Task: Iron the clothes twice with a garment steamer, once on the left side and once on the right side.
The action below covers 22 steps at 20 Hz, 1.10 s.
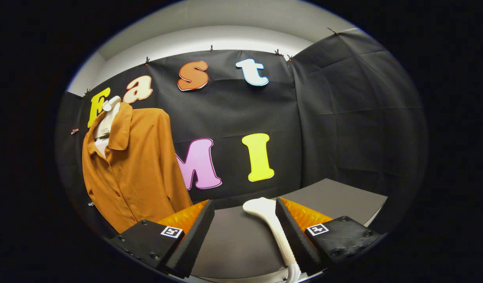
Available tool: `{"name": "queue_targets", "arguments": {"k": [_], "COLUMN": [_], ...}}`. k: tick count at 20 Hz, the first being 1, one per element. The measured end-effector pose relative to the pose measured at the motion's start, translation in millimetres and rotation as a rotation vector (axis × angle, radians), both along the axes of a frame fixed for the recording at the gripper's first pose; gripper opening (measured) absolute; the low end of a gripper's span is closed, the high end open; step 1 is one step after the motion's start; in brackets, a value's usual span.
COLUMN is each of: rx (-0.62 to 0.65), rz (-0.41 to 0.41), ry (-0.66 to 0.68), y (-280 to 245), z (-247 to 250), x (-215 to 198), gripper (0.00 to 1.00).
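Black cloth wall (343,118) wraps the back and right side of the booth, clipped along its top edge; a pale wall band shows above it.

Tabletop (233,239) is dark grey and matte, runs from under the tool back to the cloth wall. Its right corner sits beyond the right finger.

Shirt (135,165): brown-orange, collared, buttoned front, hanging upright on a white hanger (109,105) off to the left, well beyond the left finger. Collar is open, white form visible inside the neck. Lower hem drops behind the left finger, so cannot tell where it ends. One sleeve hangs along the right edge of the shirt.

Steamer (271,224): white, long handle with a wider head at the far end. Lies on the tabletop, head pointing away toward the cloth wall. Handle runs close along the inner face of the right finger, looks touching or nearly so; cannot tell which. Well apart from the shirt.

Tool (245,232): fingers spread wide, wide gap of bare tabletop between them. Left finger is clear of the steamer. Not pinching anything.
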State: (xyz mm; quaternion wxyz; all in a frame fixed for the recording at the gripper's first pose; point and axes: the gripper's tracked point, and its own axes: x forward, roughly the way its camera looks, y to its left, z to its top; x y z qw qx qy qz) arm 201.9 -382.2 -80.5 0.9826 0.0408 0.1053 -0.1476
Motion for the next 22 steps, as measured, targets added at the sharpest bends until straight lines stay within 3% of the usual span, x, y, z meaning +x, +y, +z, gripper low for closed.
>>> {"name": "queue_targets", "arguments": {"k": [9, 20, 22], "rx": [0.056, 0.079, 0.088], "rz": [-0.035, -0.094, -0.101], "ry": [0.176, 0.420, 0.469], "y": [-50.1, -75.2, -76.2], "z": [-67.5, -132.5, -144.4], "x": [23.2, 29.5, 30.0], "gripper": [0.99, 0.97, 0.90]}}
